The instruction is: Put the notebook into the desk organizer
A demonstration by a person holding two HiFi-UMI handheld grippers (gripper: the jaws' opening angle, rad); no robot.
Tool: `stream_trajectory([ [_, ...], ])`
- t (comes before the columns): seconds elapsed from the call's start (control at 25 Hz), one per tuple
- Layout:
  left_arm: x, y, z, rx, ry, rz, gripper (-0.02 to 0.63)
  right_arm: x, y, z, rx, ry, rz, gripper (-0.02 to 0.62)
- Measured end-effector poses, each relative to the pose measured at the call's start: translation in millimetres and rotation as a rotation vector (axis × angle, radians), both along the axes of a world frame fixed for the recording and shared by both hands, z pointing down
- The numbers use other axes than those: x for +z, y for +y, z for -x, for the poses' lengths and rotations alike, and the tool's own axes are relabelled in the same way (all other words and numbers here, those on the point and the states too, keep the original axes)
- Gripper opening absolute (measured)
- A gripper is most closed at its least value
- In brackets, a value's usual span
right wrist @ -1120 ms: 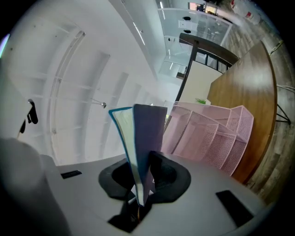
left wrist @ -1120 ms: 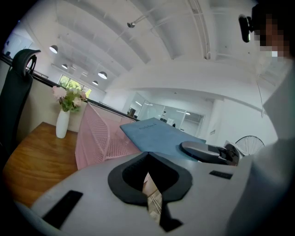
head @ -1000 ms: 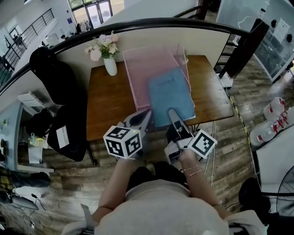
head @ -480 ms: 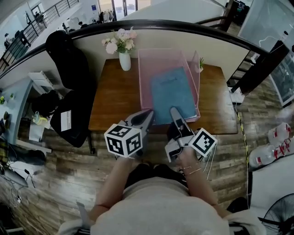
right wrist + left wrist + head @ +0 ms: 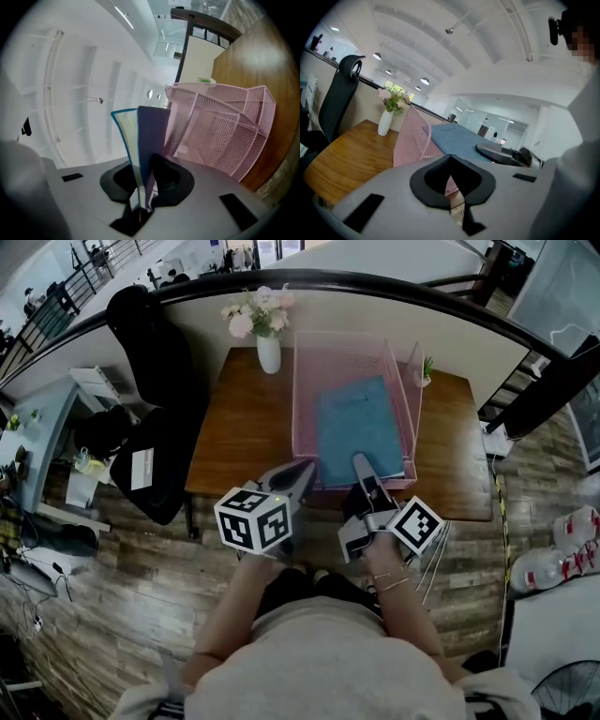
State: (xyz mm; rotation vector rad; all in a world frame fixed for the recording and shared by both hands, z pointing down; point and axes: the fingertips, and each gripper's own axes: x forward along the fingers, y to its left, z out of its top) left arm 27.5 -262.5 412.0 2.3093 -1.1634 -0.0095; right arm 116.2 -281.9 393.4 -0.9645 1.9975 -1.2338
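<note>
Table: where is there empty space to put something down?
Biggest bare patch: the left side of the table, between the vase and the near edge, left of the pink organizer. A narrower strip lies right of the organizer, in front of the small plant. Crowded: the middle, where the right gripper holds the notebook over the organizer, left gripper alongside.

desk organizer [image 5: 304, 399]: wire mesh, matt | notebook [image 5: 356, 427]: matt cover, paper pgs | table [image 5: 244, 437]: wood, smooth, sl. sheen | vase [image 5: 269, 354]: glossy

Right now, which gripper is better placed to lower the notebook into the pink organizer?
The right. The right gripper is shut on the near edge of the blue notebook, which is over the pink organizer. The left gripper is shut on nothing, beside it.
</note>
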Motion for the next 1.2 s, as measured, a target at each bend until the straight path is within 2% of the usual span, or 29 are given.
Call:
stream_trajectory([
  [0.4,7,-6,2,-0.012,0.012,0.031,0.011,15,-2,4,0.018,-0.068,0.074,0.075],
  [0.68,13,-5,1,-0.004,0.016,0.047,0.011,21,-3,3,0.027,-0.059,0.086,0.089],
  [0.96,19,-1,-2,0.017,0.018,0.062,0.011,19,-3,6,0.019,-0.008,0.045,0.102],
  [1.2,25,3,-3,0.039,0.015,0.073,0.011,25,6,9,0.004,0.031,0.058,0.164],
])
